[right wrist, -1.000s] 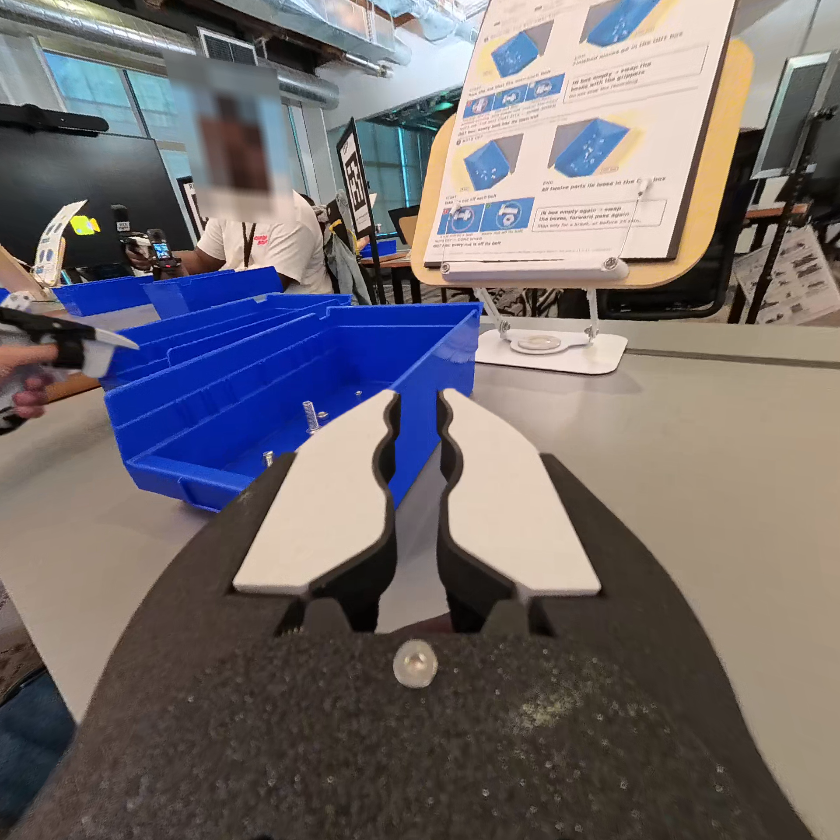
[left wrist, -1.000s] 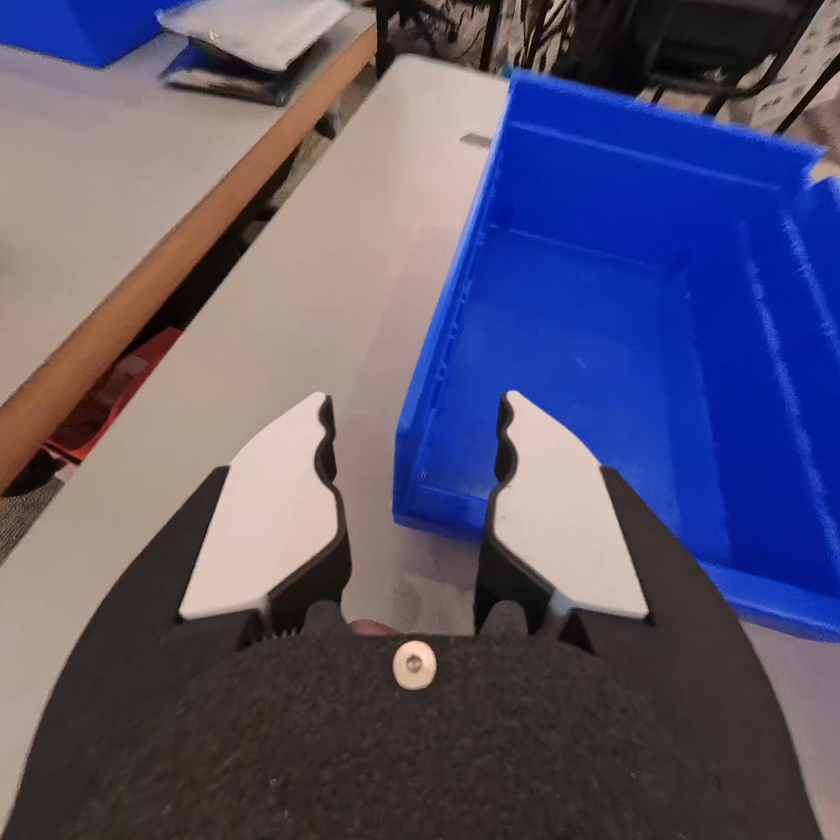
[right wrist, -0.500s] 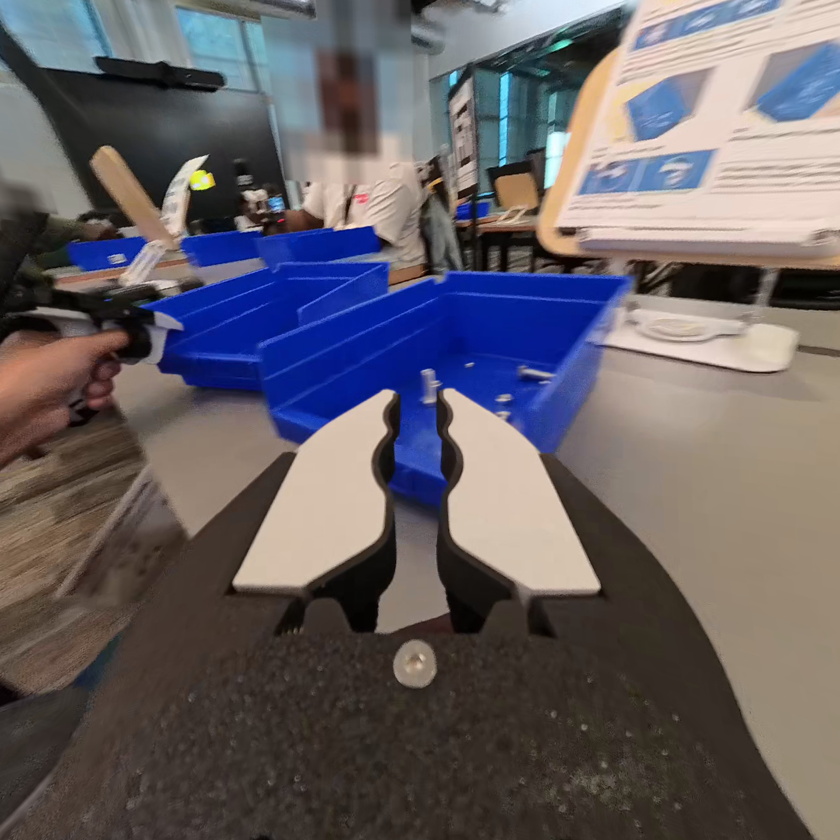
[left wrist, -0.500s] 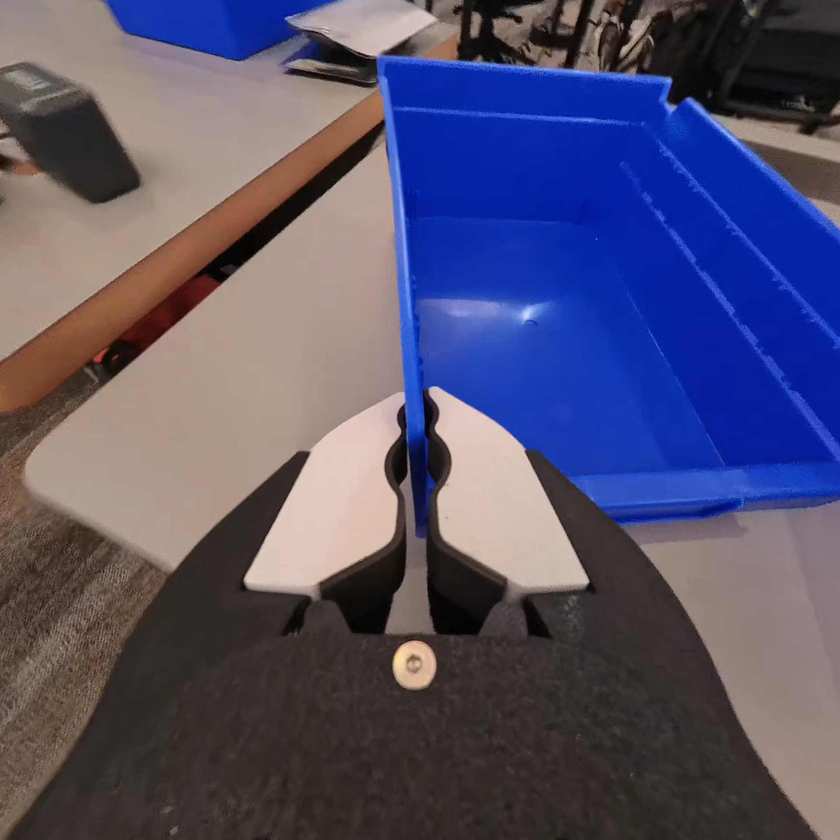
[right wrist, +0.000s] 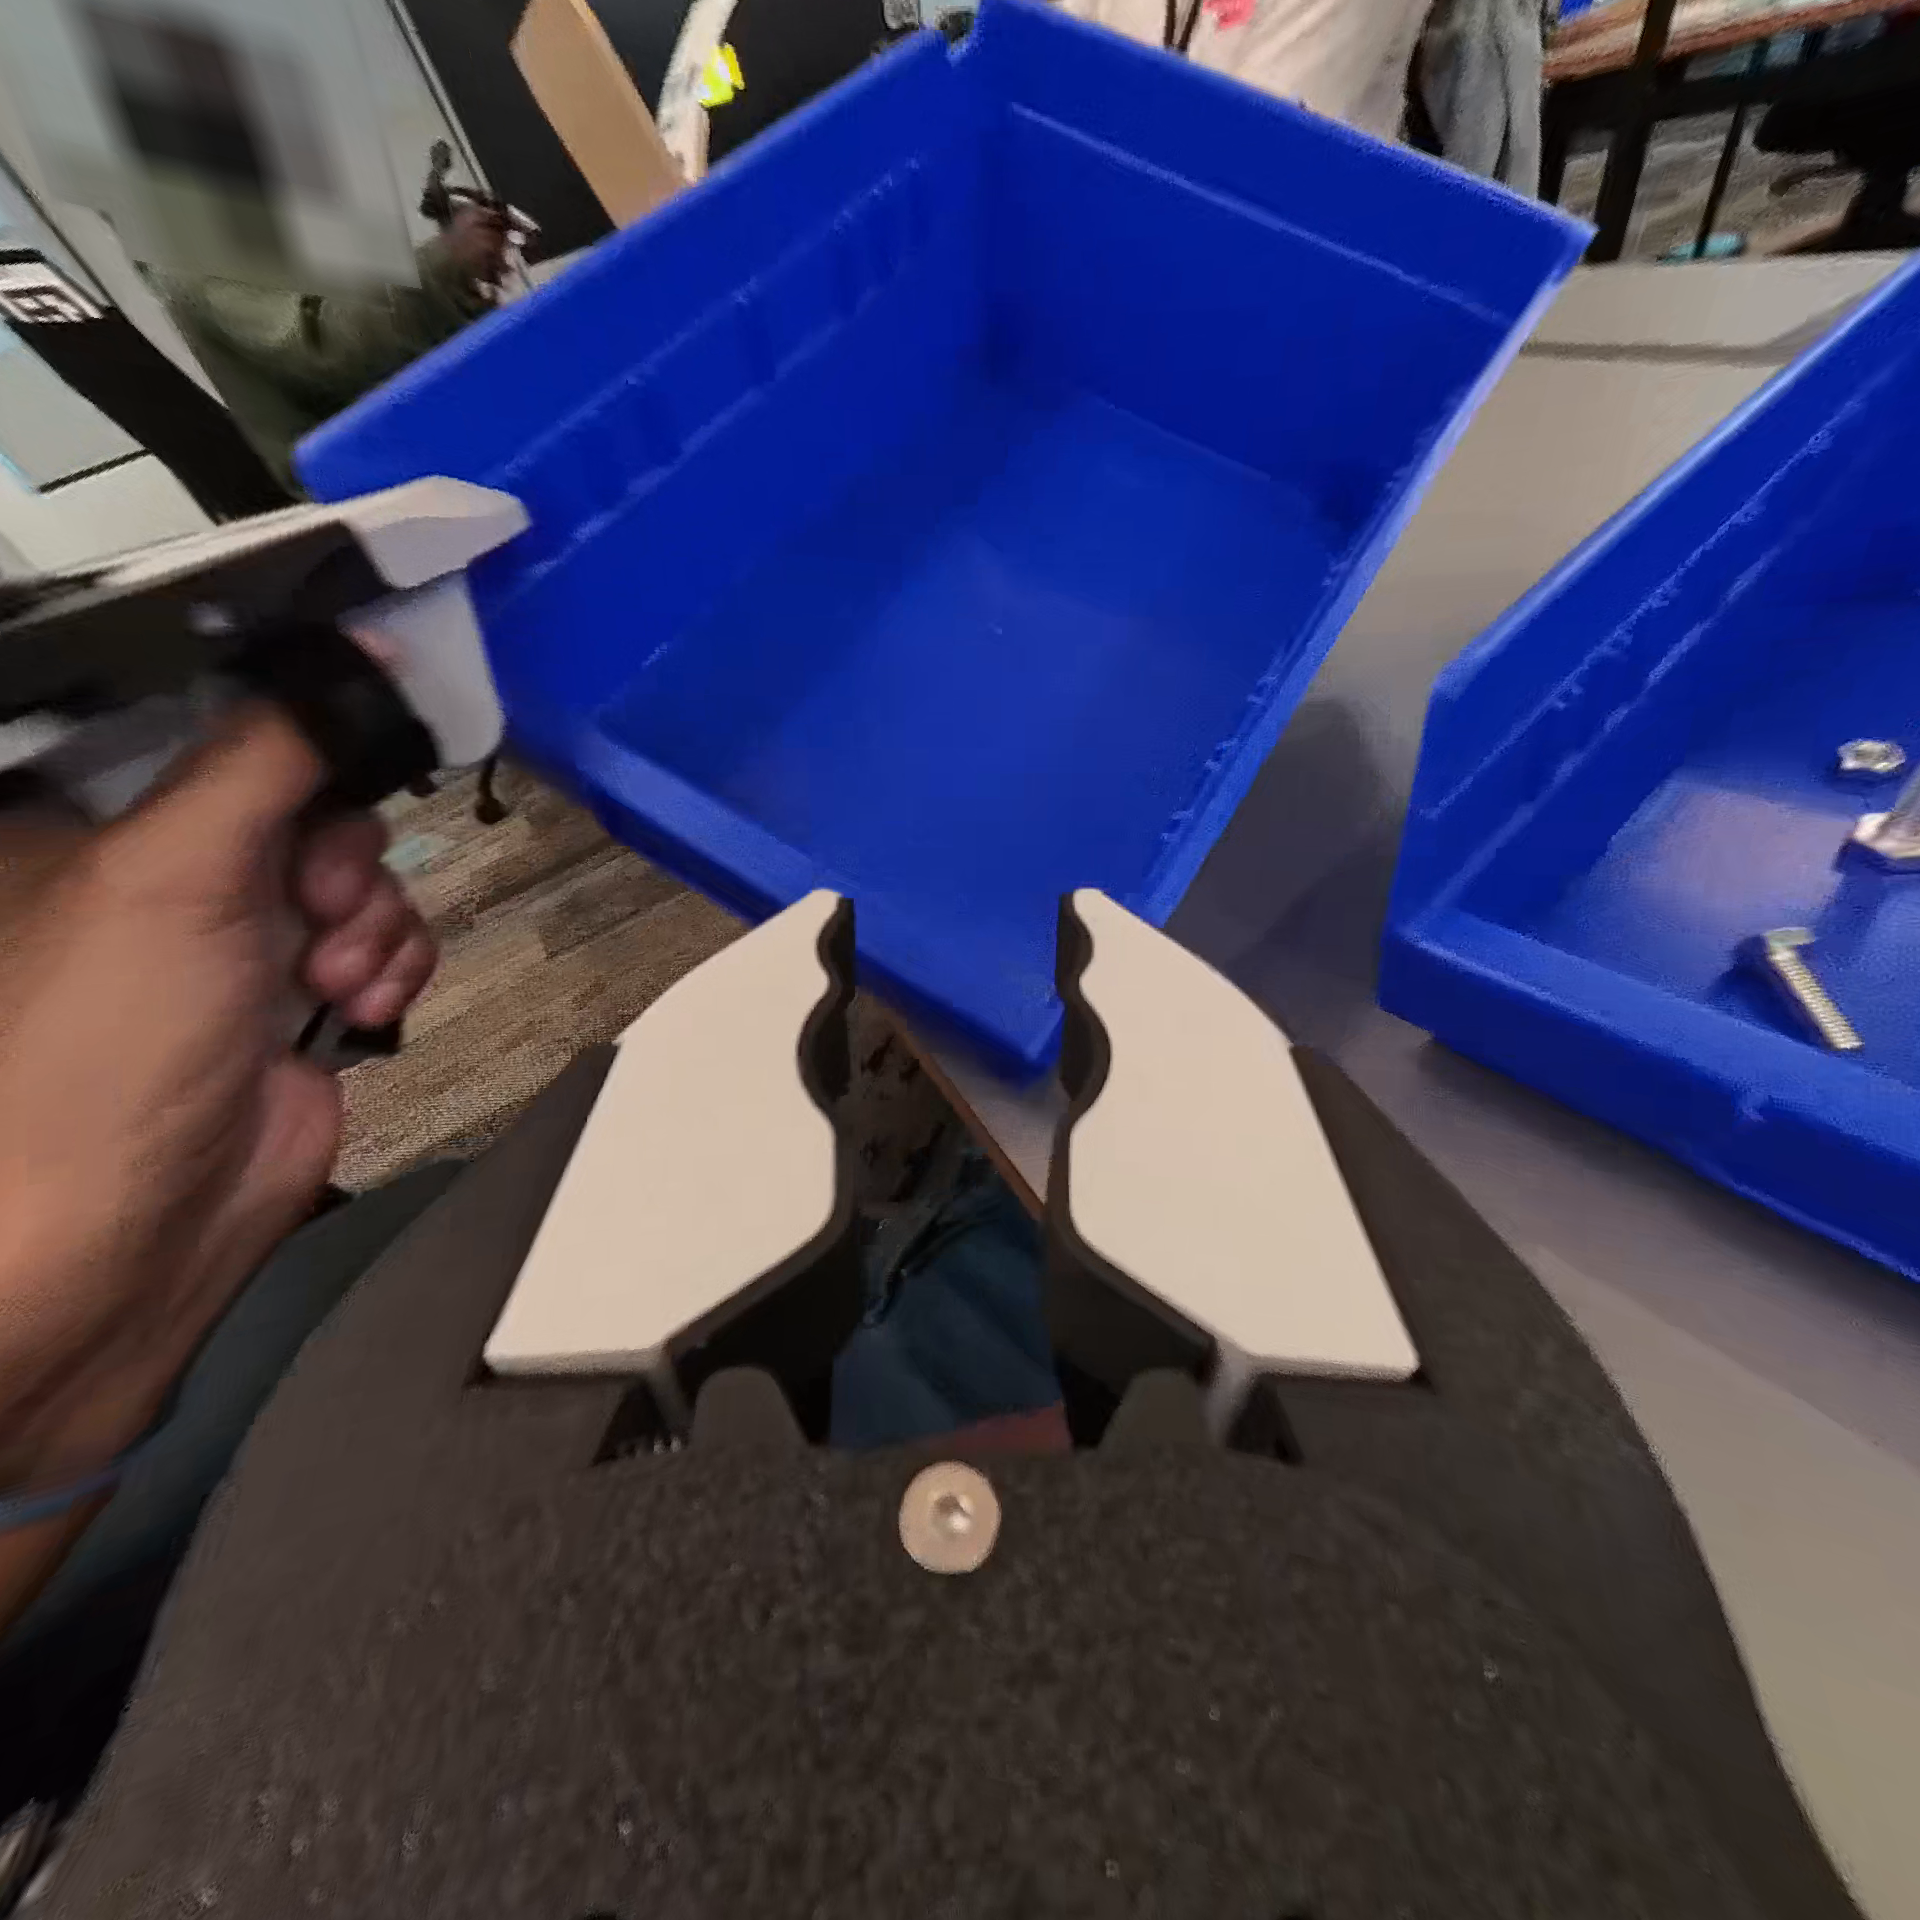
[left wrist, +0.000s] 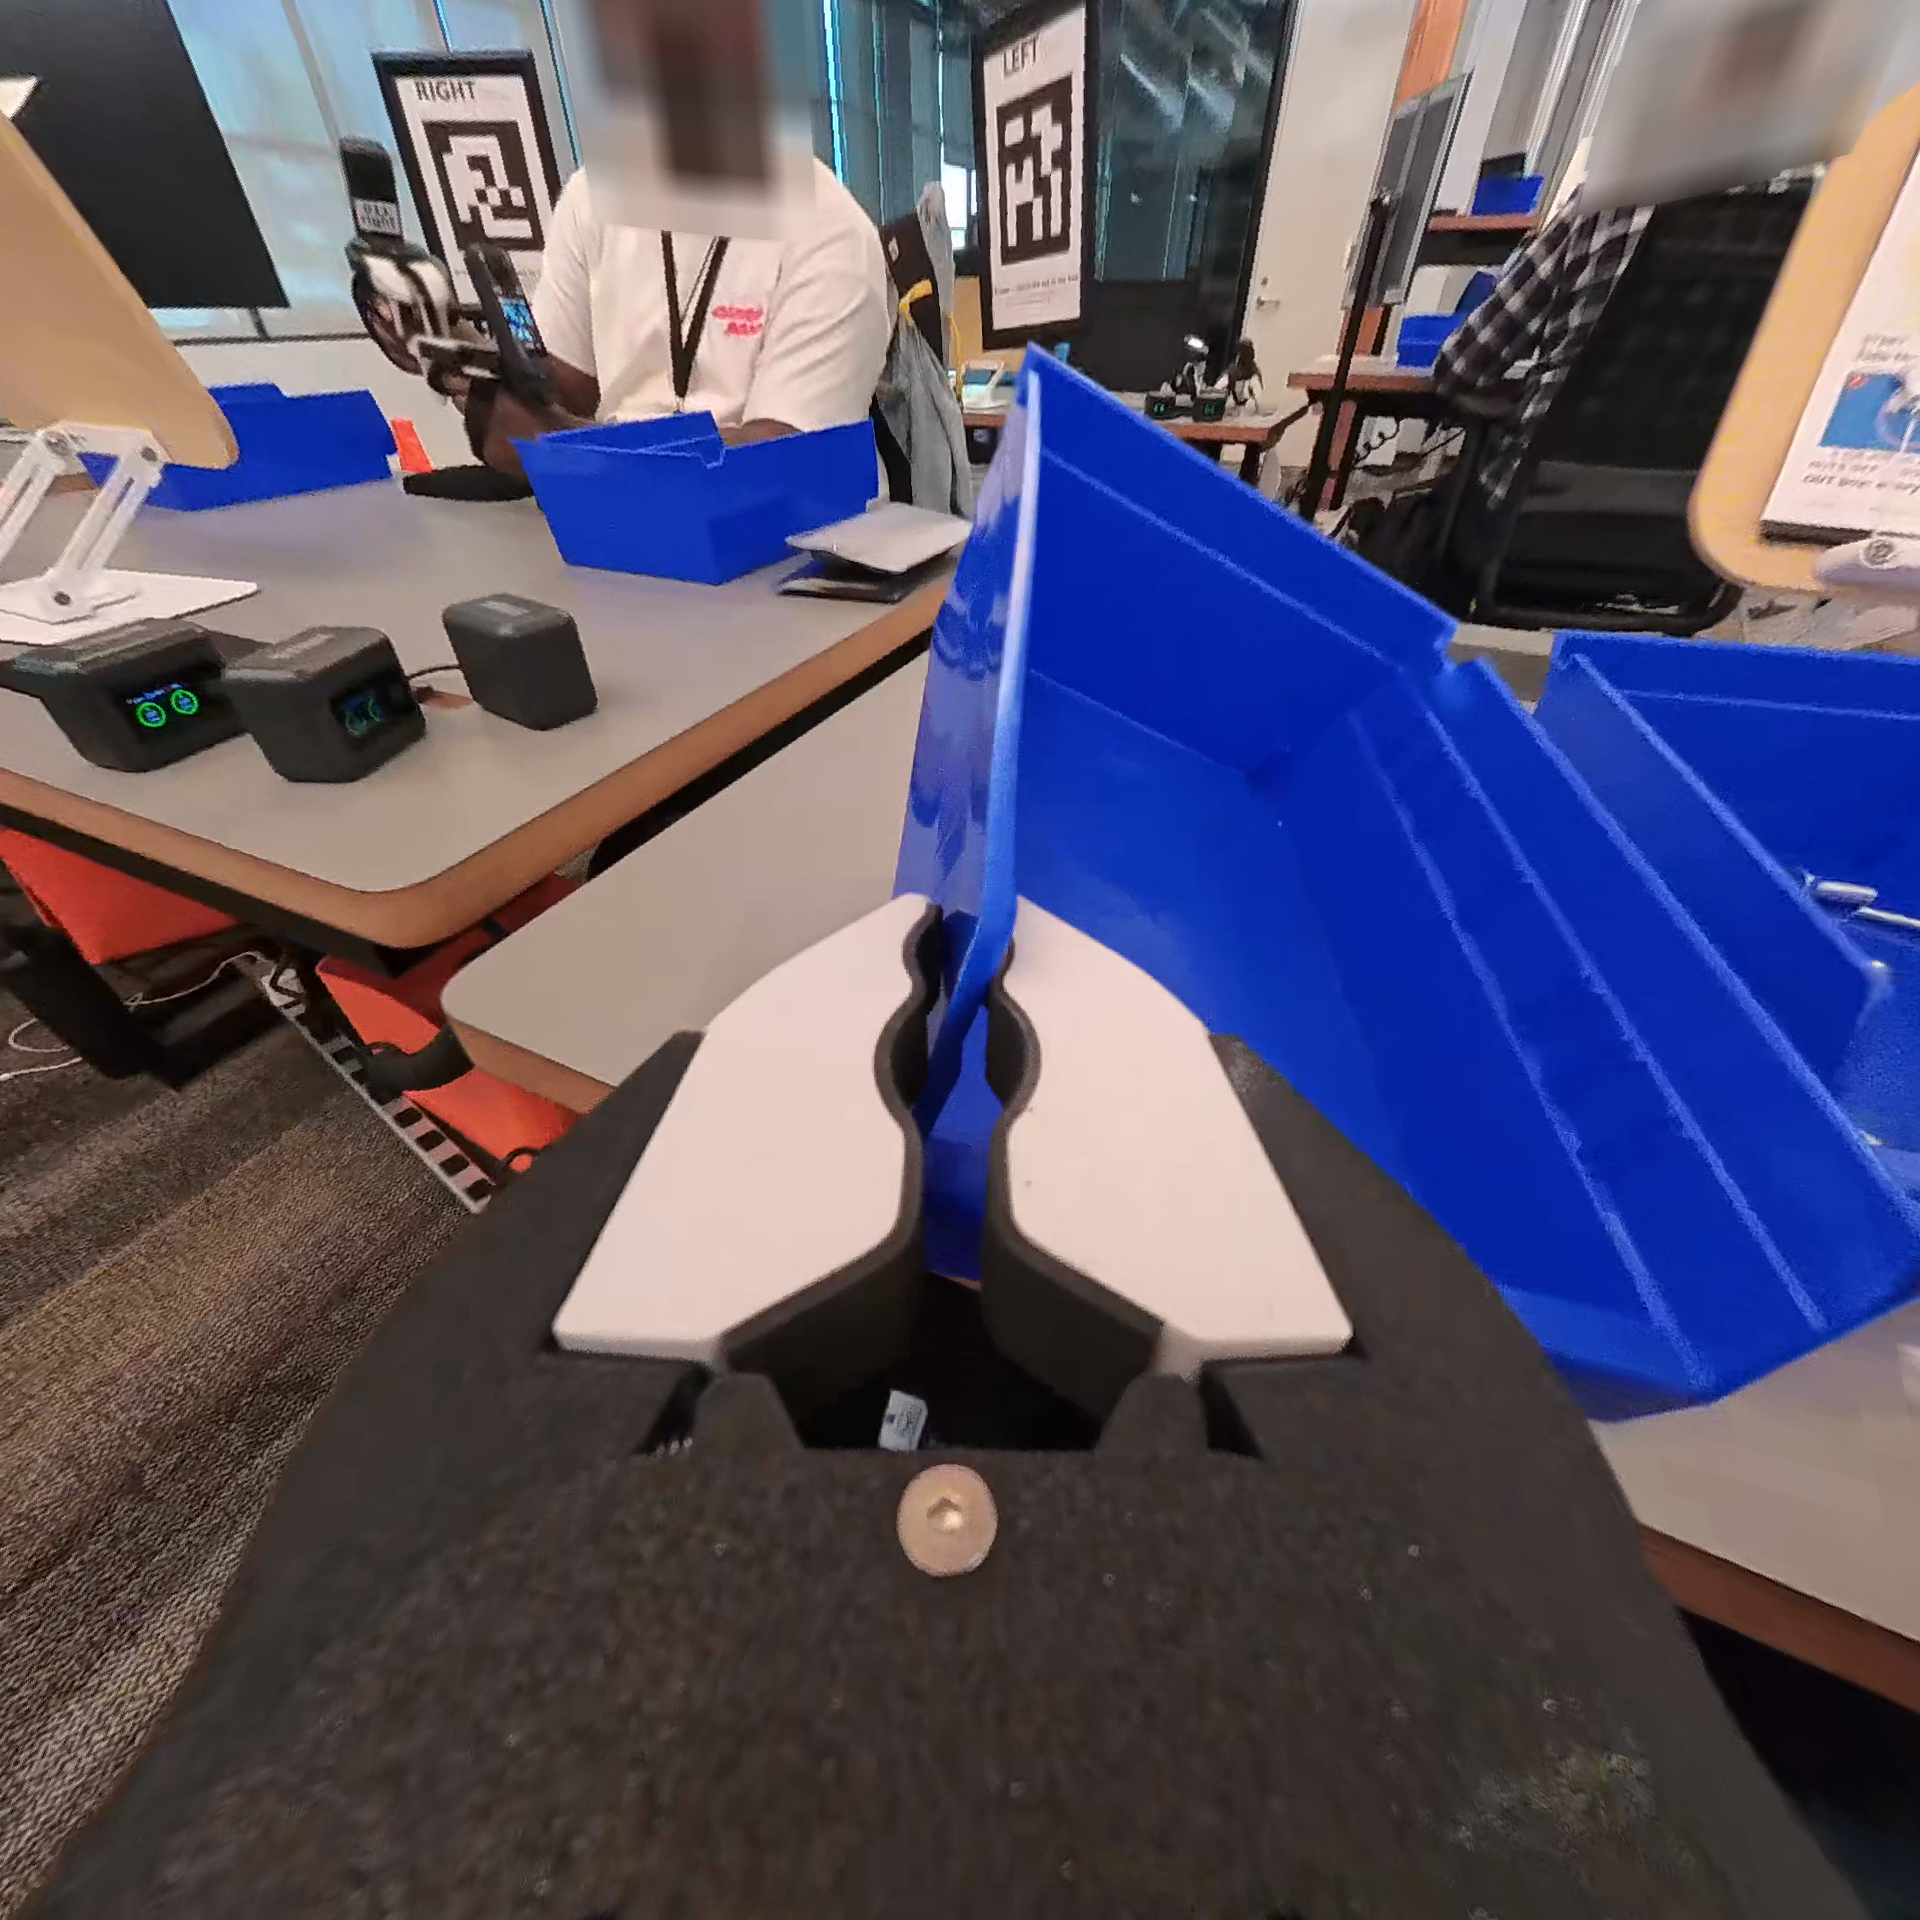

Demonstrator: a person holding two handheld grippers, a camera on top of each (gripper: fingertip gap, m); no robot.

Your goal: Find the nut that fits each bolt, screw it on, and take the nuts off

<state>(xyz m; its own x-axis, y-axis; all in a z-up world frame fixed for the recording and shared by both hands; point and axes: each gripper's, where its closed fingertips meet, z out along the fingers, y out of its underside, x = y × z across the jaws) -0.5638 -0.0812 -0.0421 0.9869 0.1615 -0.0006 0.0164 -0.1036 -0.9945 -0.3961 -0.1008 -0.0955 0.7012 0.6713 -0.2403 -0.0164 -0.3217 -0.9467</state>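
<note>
- Left gripper (left wrist: 966,997) found closed on the side wall of the empty blue bin (right wrist: 935,582); wall pinched between the fingers (left wrist: 769,1132), bin tilted well up off the table (left wrist: 686,935).
- Grip at the near corner of the wall judged a means of tipping or shifting the bin rather than any work on hardware.
- Same gripper visible in the right wrist view at the empty bin's left rim, a hand (right wrist: 156,1039) wrapped round its handle; image blurred there.
- Right gripper (right wrist: 956,935) held just short of the empty bin's near edge, fingers spread apart, nothing between them; judged ready to take the near wall or steady it.
- Empty bin: nothing visible inside in either view.
- Second blue bin (right wrist: 1621,727) standing just beside the empty bin, flat on the table.
- Inside the second bin: one bolt (right wrist: 1803,987) lying on the floor, a nut (right wrist: 1870,756) farther back, another metal piece (right wrist: 1891,842) cut off at the frame edge, kind not determined.
- No nut seen threaded on the visible bolt; matching judged not yet begun.
- Risk noted: thin wall held at one corner only, bin liable to swing or slip.
</note>
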